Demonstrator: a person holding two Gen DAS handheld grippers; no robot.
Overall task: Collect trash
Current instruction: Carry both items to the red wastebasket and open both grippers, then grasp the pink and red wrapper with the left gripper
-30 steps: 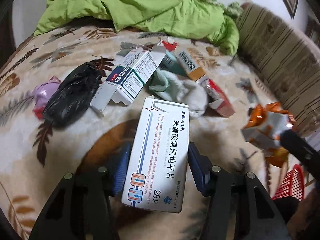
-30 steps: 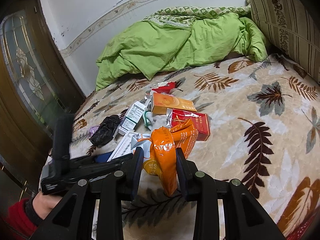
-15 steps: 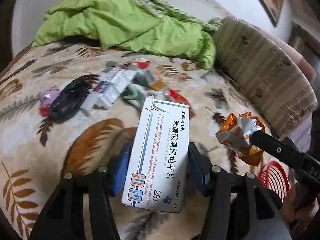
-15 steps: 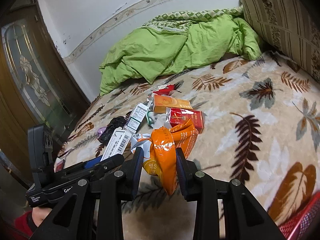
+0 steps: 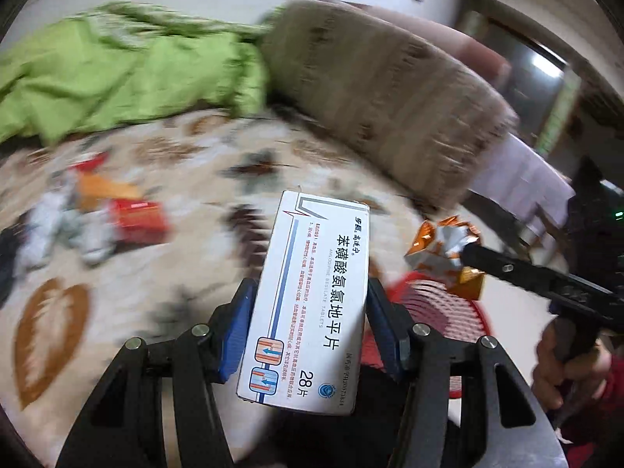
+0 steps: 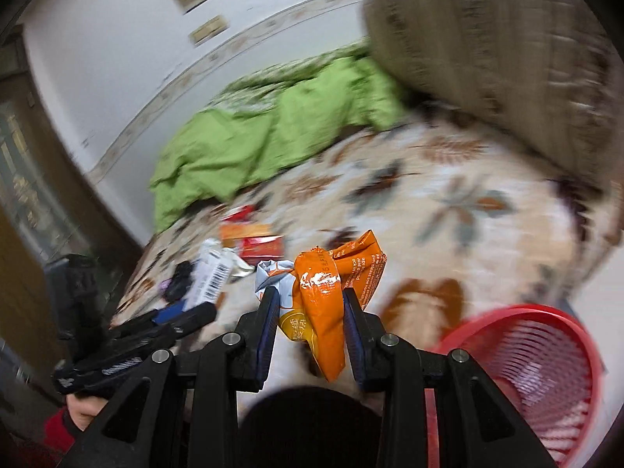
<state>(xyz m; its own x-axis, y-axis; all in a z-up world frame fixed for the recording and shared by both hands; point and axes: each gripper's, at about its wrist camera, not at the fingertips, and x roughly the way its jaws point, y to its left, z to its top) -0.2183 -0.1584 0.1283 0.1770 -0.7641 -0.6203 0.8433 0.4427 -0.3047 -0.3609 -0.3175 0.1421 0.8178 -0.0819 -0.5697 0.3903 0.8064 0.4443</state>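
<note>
Box [image 5: 308, 304]: white tablet carton, blue stripe, Chinese print, "28" at its foot; clamped flat between the blue pads of the left gripper [image 5: 310, 323], held above the bed edge. One.
Wrapper [image 6: 323, 304]: crumpled orange foil packet, silver inside; pinched in the right gripper [image 6: 310, 319], beside the basket. One.
Basket [image 6: 546, 382]: red plastic mesh, on the floor beside the bed. One.
Remaining litter [image 6: 249, 238]: red and orange cartons, a black bag; blurred, count unclear.
Bed [image 6: 448, 210]: cream leaf-print cover, green quilt [image 6: 273, 132], striped bolster [image 6: 507, 50]. White wall behind.
</note>
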